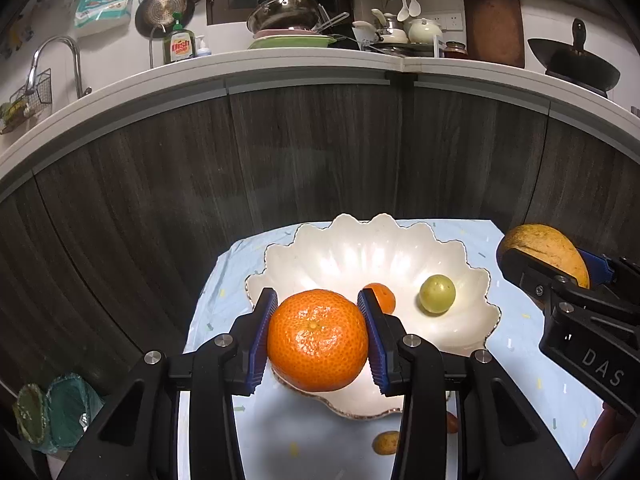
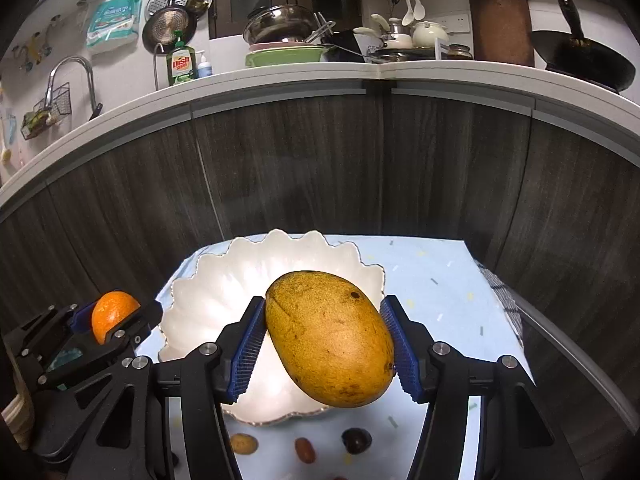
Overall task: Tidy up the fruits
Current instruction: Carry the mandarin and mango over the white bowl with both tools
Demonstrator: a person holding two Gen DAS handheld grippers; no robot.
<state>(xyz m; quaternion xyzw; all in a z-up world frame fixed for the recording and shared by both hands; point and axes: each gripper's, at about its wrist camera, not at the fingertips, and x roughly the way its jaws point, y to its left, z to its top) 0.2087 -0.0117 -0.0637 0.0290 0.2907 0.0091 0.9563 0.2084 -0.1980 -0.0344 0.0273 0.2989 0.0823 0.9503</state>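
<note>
Mandarin (image 1: 317,340) pinched between the blue pads of the left claw (image 1: 318,338), held above the near rim of the scalloped white bowl (image 1: 360,248). Mango (image 2: 330,338) clamped lengthwise in the right claw (image 2: 324,344), tilted, hanging over the bowl's 4 o'clock edge. Inside the bowl: a smaller mandarin (image 1: 382,297) partly hidden behind the left claw's pad, and a green round fruit (image 1: 437,293) at 3 o'clock of it, apart. Bowl resting on a pale blue speckled cloth (image 2: 432,292) covering the worktop. On the cloth at 6 o'clock of the bowl, seen from the right wrist: a small yellowish fruit (image 2: 243,443), a reddish oblong fruit (image 2: 305,449) and a dark round fruit (image 2: 356,440), set in a row, apart from each other. Beyond, at 12 o'clock, dark wood-grain cabinet fronts (image 1: 312,152) under a white kitchen counter (image 1: 280,60) carrying a dish soap bottle (image 1: 179,42), stacked pans and a wok (image 2: 584,60).
</note>
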